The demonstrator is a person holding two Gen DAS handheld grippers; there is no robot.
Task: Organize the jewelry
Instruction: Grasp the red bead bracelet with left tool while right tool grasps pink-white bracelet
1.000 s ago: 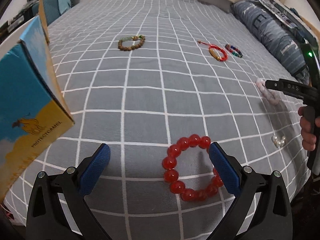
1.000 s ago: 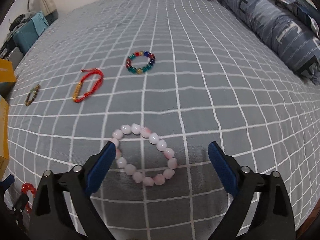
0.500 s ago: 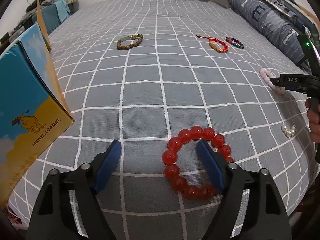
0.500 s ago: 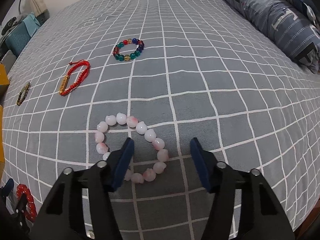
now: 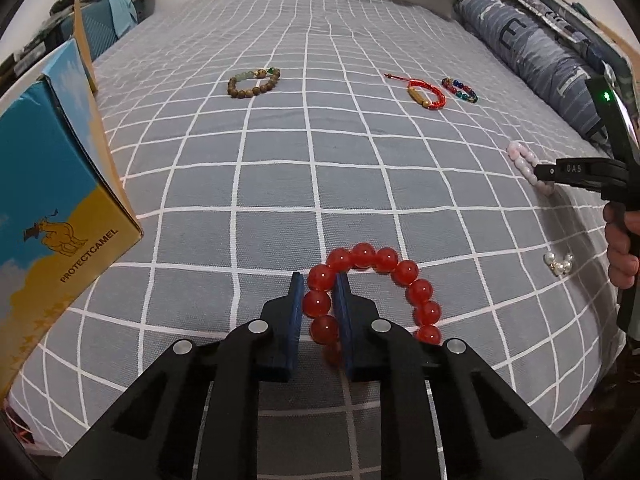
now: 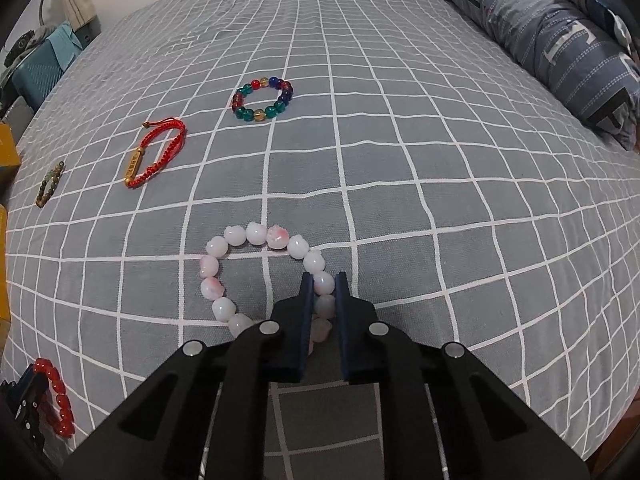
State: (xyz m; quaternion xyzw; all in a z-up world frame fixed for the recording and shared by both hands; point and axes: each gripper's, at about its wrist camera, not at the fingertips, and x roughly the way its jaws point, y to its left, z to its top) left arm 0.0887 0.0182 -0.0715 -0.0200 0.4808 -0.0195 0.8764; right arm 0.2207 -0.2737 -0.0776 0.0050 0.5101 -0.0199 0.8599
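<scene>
My left gripper [image 5: 319, 292] is shut on the left side of a red bead bracelet [image 5: 404, 272] lying on the grey checked bedspread. My right gripper [image 6: 324, 286] is shut on the right side of a pink bead bracelet [image 6: 236, 236], also on the bedspread. Farther off lie a brown wooden bead bracelet [image 5: 252, 84], a red cord bracelet with a gold bar [image 5: 426, 94] and a multicoloured glass bead bracelet [image 5: 460, 90]. The right gripper also shows at the right edge of the left wrist view [image 5: 544, 174]. The red bracelet also shows in the right wrist view [image 6: 56, 400].
An open blue and yellow cardboard box [image 5: 44, 200] stands at the left edge of the bed. A small pearl piece [image 5: 558, 264] lies near the bed's right edge. A striped blue pillow [image 5: 552, 68] lies at the far right. A teal chair [image 6: 40, 64] stands beyond the bed.
Both grippers went from wide open to shut, each closing on beads of its bracelet. Both moved slightly forward over their bracelets.
</scene>
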